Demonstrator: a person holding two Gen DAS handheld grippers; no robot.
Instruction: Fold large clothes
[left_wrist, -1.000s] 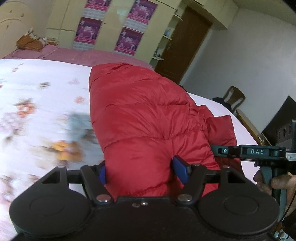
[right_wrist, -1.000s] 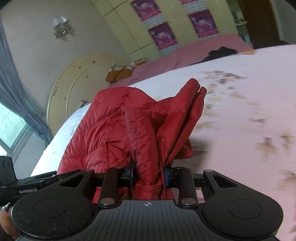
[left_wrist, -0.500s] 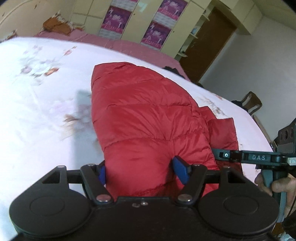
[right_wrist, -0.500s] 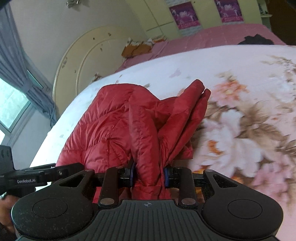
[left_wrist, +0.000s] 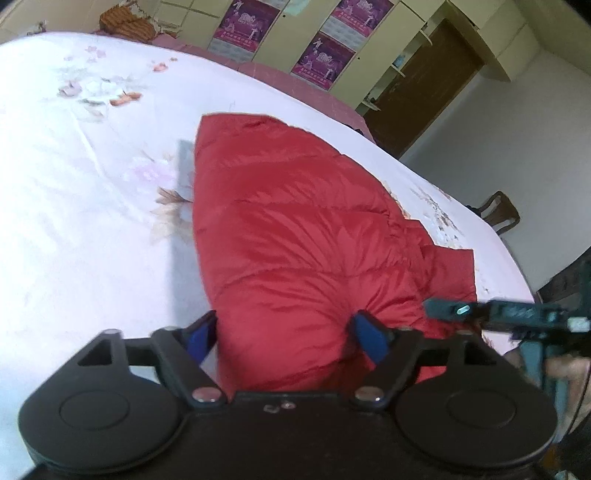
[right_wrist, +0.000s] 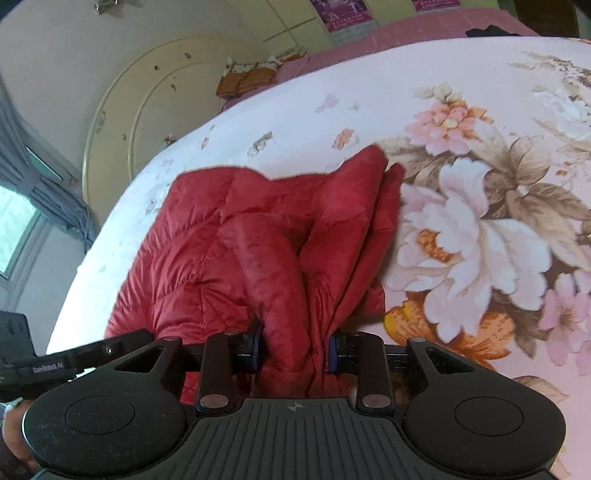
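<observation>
A red quilted puffer jacket (left_wrist: 295, 236) lies on a white floral bedspread (left_wrist: 74, 184). My left gripper (left_wrist: 286, 334) is closed on a thick bunch of the jacket between its blue pads. In the right wrist view my right gripper (right_wrist: 293, 350) is shut on another bunched fold of the jacket (right_wrist: 229, 258). A folded flap or sleeve (right_wrist: 369, 192) juts toward the large flower print. Each gripper shows at the edge of the other's view: the right one (left_wrist: 517, 317) and the left one (right_wrist: 55, 362).
The bedspread (right_wrist: 480, 129) spreads wide around the jacket. A cream round headboard (right_wrist: 147, 103) and a curtained window (right_wrist: 22, 206) stand to the left. Wardrobes with purple posters (left_wrist: 332, 48), a brown door (left_wrist: 424, 85) and a wooden chair (left_wrist: 498, 214) are at the far side.
Both grippers have tilted down toward the bed with the jacket still gripped. More of the bedspread fills both views. The jacket sits lower and flatter.
</observation>
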